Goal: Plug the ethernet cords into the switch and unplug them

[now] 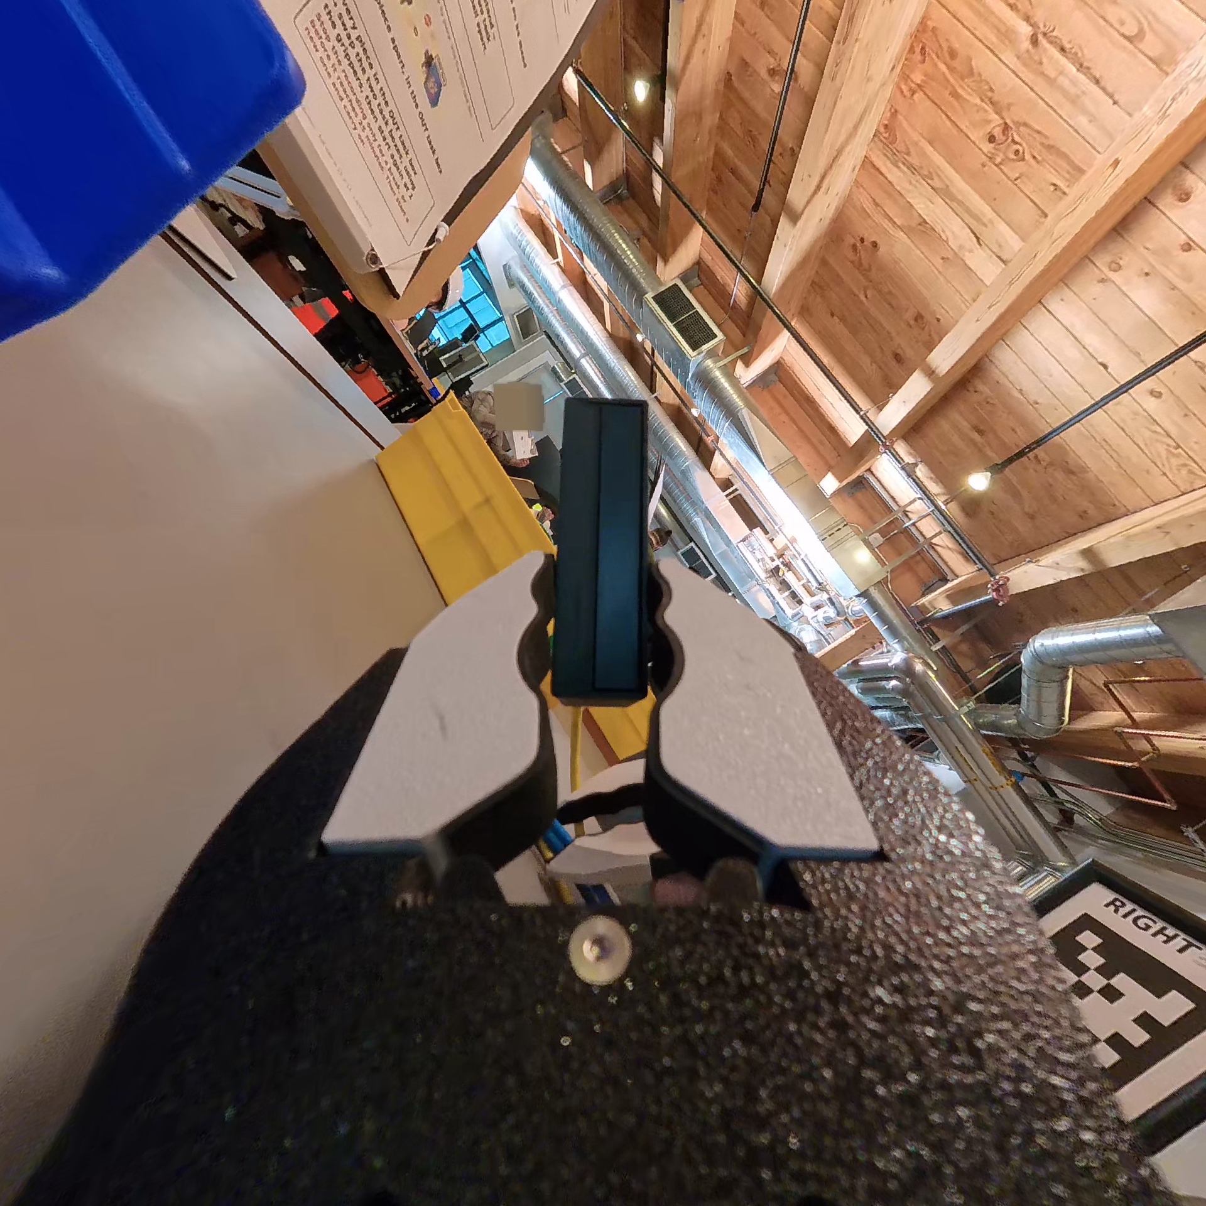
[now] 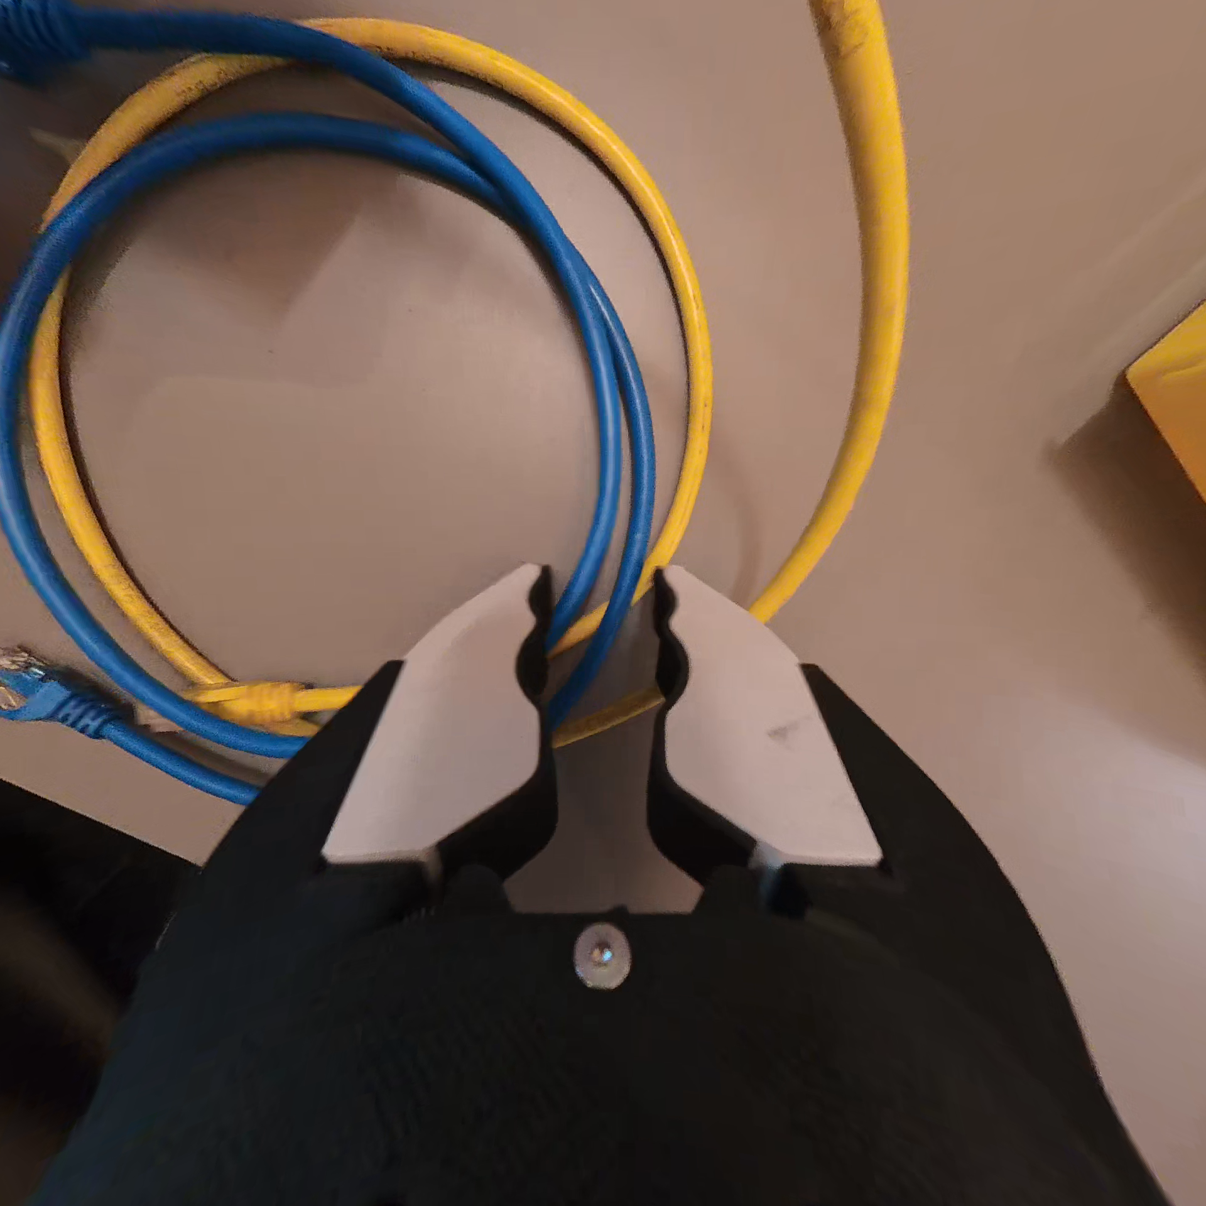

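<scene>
1. Left wrist view: the left gripper (image 1: pixel 599 587) is closed on a dark, slab-shaped switch (image 1: pixel 600 555), both fingers pressed against its long sides.
2. The switch stands on end between the fingers and sticks out well past the fingertips, lifted off the desk (image 1: pixel 163 522) and tipped up towards a wooden ceiling (image 1: pixel 979 228) with metal ducts (image 1: pixel 652 365).
3. Below the switch, in the gap between the fingers, a short stretch of yellow cord shows; whether it is plugged in cannot be told.
4. To the left of the switch sits a yellow bin (image 1: pixel 457 502) on the pale desk, and far up-left of the switch a blue bin (image 1: pixel 117 130) fills the corner.
5. Above and left of the switch hangs a white printed sheet (image 1: pixel 417 98); down-right of it, at the frame edge, a black-and-white marker tag (image 1: pixel 1135 1005) shows.
6. Right wrist view: the right gripper (image 2: pixel 599 577) is partly open with nothing clamped, hovering low over the desk (image 2: pixel 326 391).
7. A blue cord (image 2: pixel 613 404) and a yellow cord (image 2: pixel 698 365) lie coiled together on the desk, loops overlapping, and both pass through the gap between this gripper's fingers.
8. Left of the right gripper, the blue cord's plug (image 2: pixel 39 692) rests on the desk near the edge.
9. Right of the coil, a yellow bin corner (image 2: pixel 1175 404) enters the frame.
</scene>
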Motion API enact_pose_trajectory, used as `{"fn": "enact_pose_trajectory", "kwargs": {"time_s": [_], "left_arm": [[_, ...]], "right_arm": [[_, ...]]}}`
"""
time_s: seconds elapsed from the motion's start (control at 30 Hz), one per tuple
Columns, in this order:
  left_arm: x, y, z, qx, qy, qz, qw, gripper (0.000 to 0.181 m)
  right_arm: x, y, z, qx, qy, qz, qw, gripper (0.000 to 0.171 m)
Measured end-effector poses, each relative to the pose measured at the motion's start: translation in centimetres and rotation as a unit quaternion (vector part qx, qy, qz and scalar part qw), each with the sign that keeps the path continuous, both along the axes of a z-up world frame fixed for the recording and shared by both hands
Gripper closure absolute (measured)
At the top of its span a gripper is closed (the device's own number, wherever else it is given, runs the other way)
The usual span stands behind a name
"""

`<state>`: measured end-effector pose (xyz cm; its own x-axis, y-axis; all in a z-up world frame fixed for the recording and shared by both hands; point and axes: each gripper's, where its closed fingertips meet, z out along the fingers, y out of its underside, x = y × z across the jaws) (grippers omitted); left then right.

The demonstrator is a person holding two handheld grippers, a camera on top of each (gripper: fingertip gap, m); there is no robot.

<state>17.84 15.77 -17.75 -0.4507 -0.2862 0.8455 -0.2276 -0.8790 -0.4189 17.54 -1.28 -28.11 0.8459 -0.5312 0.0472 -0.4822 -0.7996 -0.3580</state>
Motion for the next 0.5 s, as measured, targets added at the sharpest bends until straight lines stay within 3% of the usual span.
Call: {"fn": "enact_pose_trajectory", "kwargs": {"time_s": [0.03,0.33,0.4,0.5], "left_arm": [[0.0,0.0,0.0,-0.001,0.000,0.000,1.000,0.156],[0.0,0.5,-0.1,-0.001,0.002,0.006,1.000,0.156],[0.0,0.6,-0.1,0.001,0.001,0.008,1.000,0.156],[-0.1,0.9,-0.1,-0.001,0.001,0.012,1.000,0.156]], "right_arm": [[0.1,-0.3,0.0,-0.011,-0.002,0.005,1.000,0.159],[0.5,-0.3,-0.1,-0.022,-0.023,0.067,0.997,0.164],[0.9,-0.1,0.7,-0.024,-0.061,0.090,0.994,0.165],[2.6,0.4,4.1,-0.013,-0.188,0.117,0.975,0.165]]}}
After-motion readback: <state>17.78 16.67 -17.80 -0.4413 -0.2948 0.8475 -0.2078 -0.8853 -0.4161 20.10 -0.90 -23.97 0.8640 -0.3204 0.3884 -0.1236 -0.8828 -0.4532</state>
